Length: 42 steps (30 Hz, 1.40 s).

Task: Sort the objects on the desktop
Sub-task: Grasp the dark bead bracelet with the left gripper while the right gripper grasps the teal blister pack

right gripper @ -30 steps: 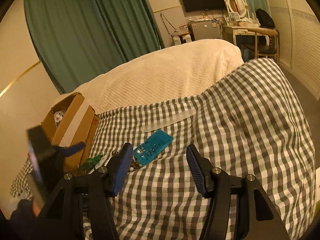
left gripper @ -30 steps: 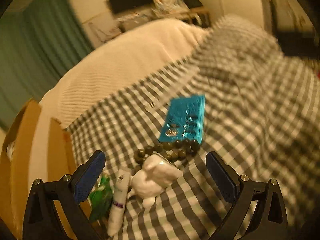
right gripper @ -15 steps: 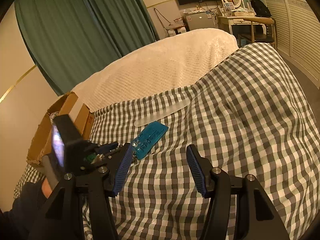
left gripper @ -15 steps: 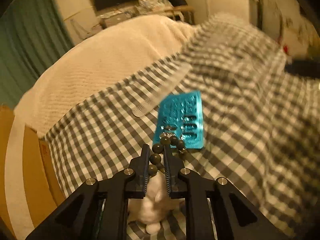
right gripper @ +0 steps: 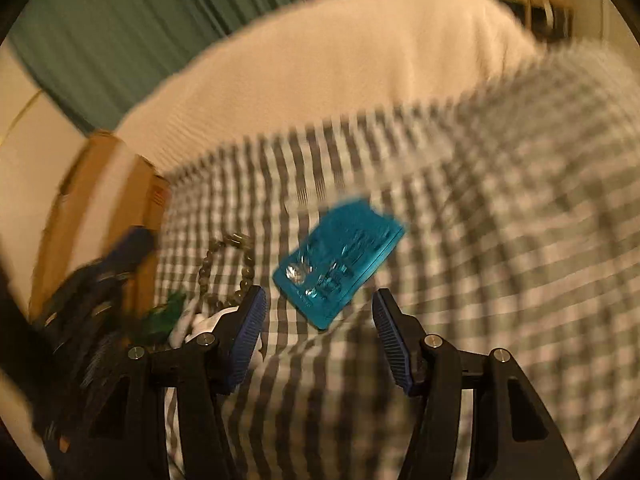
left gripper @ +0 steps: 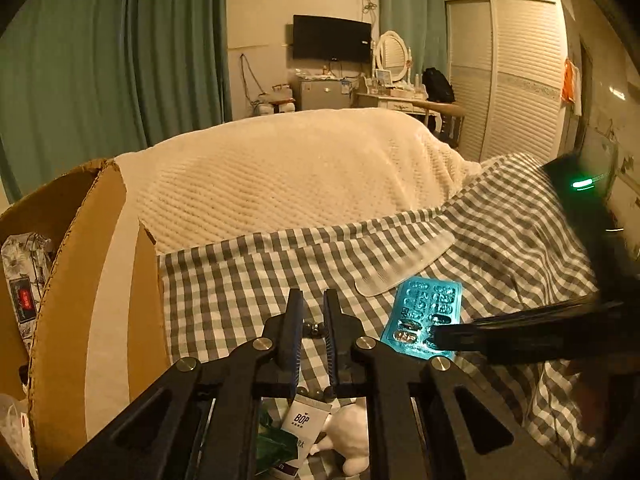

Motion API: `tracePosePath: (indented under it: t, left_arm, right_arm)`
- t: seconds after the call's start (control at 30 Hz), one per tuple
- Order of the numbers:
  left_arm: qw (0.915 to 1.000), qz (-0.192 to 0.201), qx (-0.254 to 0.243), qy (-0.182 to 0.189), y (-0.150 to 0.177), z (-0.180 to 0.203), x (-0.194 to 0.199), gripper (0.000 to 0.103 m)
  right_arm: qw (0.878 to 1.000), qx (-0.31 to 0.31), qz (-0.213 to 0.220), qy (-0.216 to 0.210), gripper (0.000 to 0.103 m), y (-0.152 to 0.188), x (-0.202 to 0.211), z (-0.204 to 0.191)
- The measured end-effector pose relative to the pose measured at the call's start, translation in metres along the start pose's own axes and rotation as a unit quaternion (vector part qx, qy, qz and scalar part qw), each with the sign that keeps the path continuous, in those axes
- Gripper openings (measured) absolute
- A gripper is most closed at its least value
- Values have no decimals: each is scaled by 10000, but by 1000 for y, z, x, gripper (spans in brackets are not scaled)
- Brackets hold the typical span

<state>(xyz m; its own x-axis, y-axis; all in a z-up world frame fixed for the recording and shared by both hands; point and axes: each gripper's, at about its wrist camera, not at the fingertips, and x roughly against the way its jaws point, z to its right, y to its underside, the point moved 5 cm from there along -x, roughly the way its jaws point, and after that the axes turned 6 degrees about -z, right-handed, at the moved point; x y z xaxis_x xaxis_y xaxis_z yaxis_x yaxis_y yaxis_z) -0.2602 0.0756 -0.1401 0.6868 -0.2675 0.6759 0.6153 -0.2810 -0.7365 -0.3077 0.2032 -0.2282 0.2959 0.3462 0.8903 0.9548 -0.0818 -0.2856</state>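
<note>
- Left gripper point(left gripper: 313, 316), lower centre of its view, is pinched narrow on the bead bracelet point(right gripper: 224, 268).
- Right gripper point(right gripper: 318, 330) stands half-wide, empty.
- Teal blister pack point(right gripper: 340, 264) lies mid-frame on the checked bed point(right gripper: 500, 220), long axis lower-left to upper-right.

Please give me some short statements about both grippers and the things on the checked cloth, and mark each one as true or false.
1. The left gripper is shut on the bracelet. True.
2. The right gripper holds the blue pack. False: its jaws stand open, and the pack lies on the cloth ahead of them.
3. A cardboard box stands at the left edge of the cloth. True.
4. The comb lies inside the box. False: it lies on the cloth, just beyond the pack.
</note>
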Motion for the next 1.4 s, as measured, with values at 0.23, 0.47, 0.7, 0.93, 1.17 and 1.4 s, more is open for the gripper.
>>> tracePosePath:
  t: [0.23, 0.47, 0.7, 0.93, 1.17, 1.4]
  left_arm:
    - [9982, -558, 73, 192, 14, 0, -30, 12]
    - [9952, -908, 109, 338, 24, 0, -43, 60]
    - [9882, -1476, 286, 274, 30, -7, -66, 90]
    - [9763, -2033, 687, 266, 36, -13, -97, 103]
    - [9791, -1901, 691, 201, 37, -13, -94, 33]
    - [9834, -1616, 671, 471, 39, -16, -75, 23]
  right_arm:
    - [9985, -545, 60, -91, 31, -12, -29, 10]
    - [9958, -566, 507, -520, 10, -6, -3, 18]
    - [9952, -81, 932, -290, 7, 4, 59, 16]
    - [9965, 8, 827, -128, 7, 3, 52, 11]
    - [9982, 151, 575, -26, 7, 10, 33, 14]
    - [9989, 186, 440, 40, 10, 8, 17, 12]
